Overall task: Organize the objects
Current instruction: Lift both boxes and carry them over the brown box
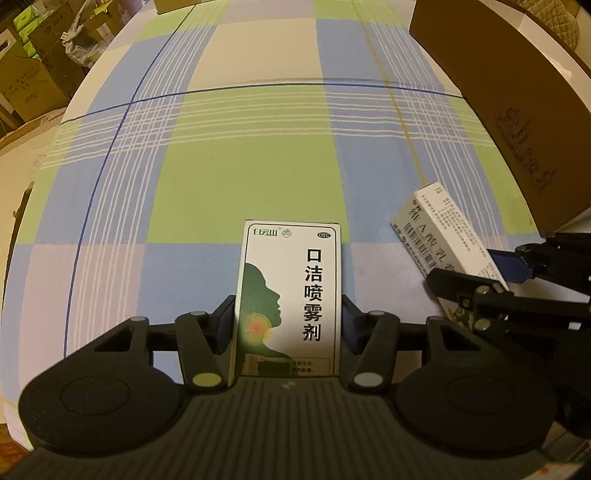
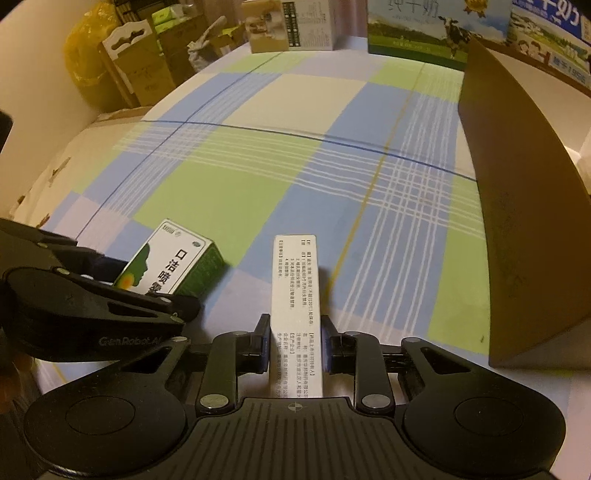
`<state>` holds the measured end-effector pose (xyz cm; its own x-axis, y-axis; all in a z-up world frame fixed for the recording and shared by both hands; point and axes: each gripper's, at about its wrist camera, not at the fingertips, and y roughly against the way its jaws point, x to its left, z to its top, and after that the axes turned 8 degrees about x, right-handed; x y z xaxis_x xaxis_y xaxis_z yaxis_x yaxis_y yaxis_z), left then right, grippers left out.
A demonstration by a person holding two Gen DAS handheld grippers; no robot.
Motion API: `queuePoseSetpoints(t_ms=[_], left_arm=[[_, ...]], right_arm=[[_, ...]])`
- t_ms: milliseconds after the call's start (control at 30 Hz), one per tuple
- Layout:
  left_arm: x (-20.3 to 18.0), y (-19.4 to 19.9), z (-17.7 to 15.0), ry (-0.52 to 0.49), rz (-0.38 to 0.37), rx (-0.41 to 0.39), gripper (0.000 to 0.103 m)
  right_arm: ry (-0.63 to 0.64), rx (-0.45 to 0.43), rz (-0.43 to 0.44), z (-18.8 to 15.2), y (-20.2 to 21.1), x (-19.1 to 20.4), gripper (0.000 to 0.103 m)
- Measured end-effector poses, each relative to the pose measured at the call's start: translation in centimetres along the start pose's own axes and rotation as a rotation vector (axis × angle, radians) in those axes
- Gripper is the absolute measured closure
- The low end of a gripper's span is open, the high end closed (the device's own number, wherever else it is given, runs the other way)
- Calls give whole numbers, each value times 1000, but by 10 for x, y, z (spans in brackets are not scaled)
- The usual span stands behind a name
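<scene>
**Both grippers gripping a medicine box each over the checked cloth**

Nearest us, our left gripper (image 1: 288,325) has its blue-padded fingers (image 1: 223,325) pressed against the two long sides of the spray box (image 1: 291,295), a white carton with a green head silhouette and large black characters, which points straight ahead from between the jaws. Our right gripper (image 2: 293,341) likewise clamps the narrow white box (image 2: 295,295), printed with fine black text, its far end sticking out forward beyond the fingertips. Whether either box rests on the cloth or is lifted off it, we cannot tell.

Seen from the left tool, the right gripper and its box sit just to the right and slightly ahead; seen from the right tool, the left gripper and its spray box sit close on the left.

Ahead of both tools the checked tablecloth (image 1: 258,155) in blue, green and pale squares stretches away. Forward and to the right stands a brown cardboard box (image 2: 517,221). Beyond the cloth's far edge we see printed cartons (image 2: 436,29), and off to the left more stacked boxes (image 2: 140,66).
</scene>
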<state>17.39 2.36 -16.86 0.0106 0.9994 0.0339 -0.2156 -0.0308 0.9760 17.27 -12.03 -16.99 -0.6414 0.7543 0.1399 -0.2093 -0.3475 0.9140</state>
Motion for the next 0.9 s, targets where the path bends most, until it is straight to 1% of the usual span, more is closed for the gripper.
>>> queuePoseSetpoints(t_ms=[267, 733, 900], left_arm=[[-6, 6, 0, -5, -11, 6, 51], [-14, 36, 7, -2, -51, -72, 51], [-15, 48, 11, 1, -68, -97, 51]], right_arm=[[-24, -23, 18, -1, 10, -7, 81], [-61, -88, 56, -2, 34, -13, 81], [-79, -131, 68, -4, 48, -16, 81]])
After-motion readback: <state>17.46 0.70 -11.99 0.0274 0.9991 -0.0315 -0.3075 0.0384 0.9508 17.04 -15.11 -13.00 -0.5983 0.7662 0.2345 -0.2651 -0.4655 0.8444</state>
